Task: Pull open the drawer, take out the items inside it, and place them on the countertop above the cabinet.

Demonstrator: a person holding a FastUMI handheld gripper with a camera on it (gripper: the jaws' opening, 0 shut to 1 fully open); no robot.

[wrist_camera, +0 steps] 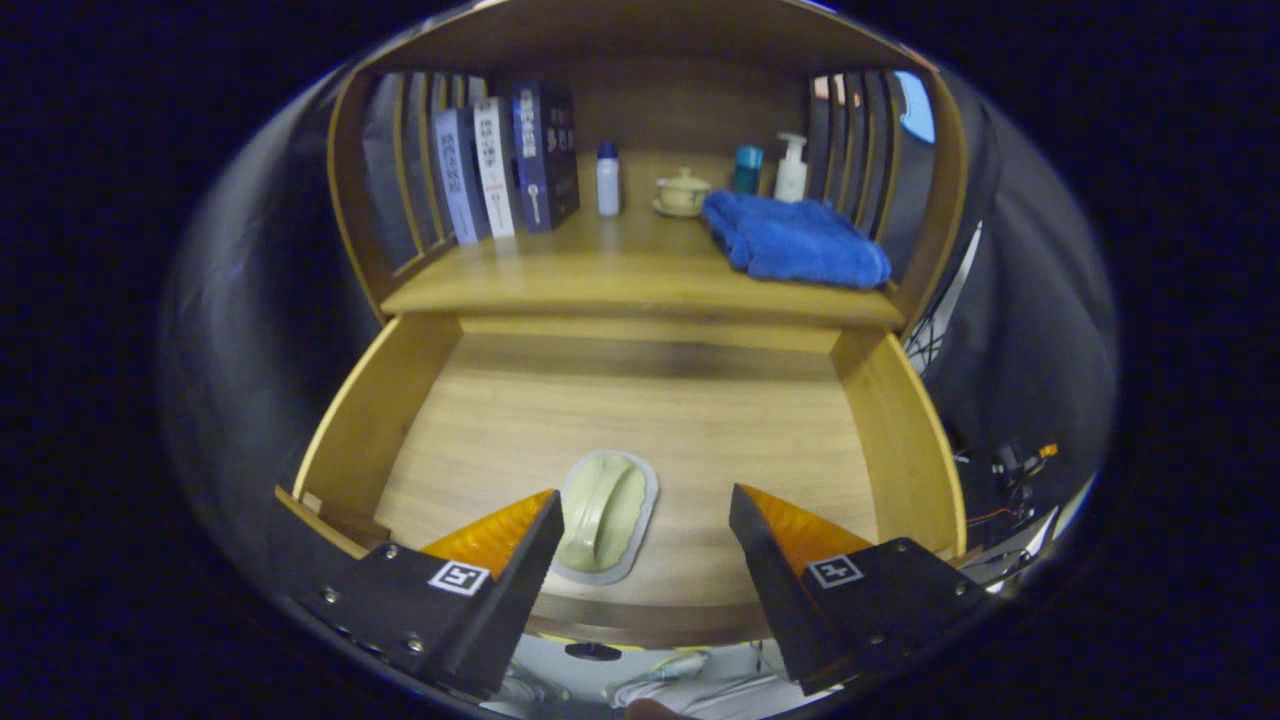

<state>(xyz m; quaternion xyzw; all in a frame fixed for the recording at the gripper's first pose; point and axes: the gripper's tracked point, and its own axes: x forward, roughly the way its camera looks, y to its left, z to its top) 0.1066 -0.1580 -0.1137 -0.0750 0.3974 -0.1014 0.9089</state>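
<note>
- Well beyond the fingers, books (505,165) are standing on the countertop (620,275), their spine lettering too blurred for reading.
- Below, the gripper (640,545) is hovering wide open, gripping nothing.
- Between its fingers, nearer the left one, a pale green lid-like item (605,515) is lying in the open drawer (890,420).

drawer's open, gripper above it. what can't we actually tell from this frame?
Gripper view:
- Pale green oval item in the drawer: one edge hidden behind a finger of the open gripper; what the item is cannot be told.
- Drawer's front corners: covered by the gripper body.
- Boxes on the countertop: print too small to read.
- Small lidded cup, bottles: too small for detail.
- Countertop behind the blue towel: hidden.
</note>
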